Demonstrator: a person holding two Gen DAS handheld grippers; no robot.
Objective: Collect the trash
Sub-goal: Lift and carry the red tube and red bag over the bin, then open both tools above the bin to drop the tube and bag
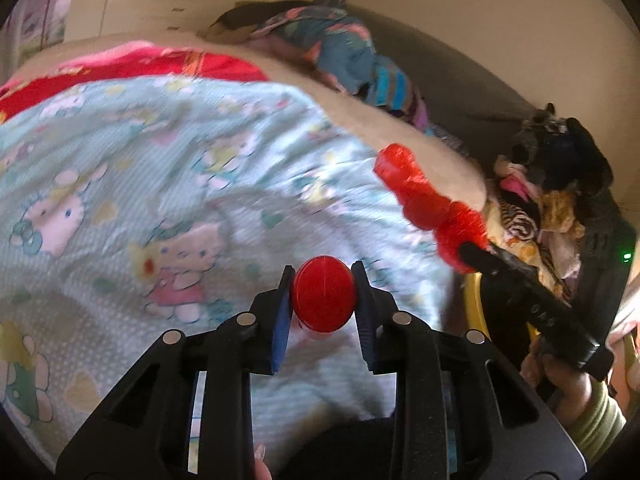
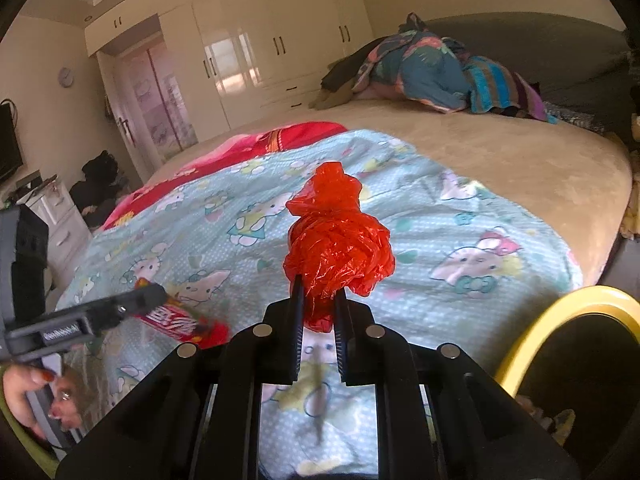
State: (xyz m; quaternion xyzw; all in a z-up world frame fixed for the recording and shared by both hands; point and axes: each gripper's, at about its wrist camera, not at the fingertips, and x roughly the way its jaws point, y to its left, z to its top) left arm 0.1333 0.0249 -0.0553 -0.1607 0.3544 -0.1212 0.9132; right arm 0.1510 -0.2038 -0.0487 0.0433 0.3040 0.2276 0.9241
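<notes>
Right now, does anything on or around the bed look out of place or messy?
Yes. Crumpled clothes are heaped at the bed's far side, and the blanket lies rumpled. Otherwise, the left gripper holds a red bottle and the right gripper a red bag.

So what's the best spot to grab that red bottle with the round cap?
By its red cap, from the sides, one finger on each side. The cap is round and rigid, facing the left tool, which already pinches it so; the bottle body trails behind.
</notes>
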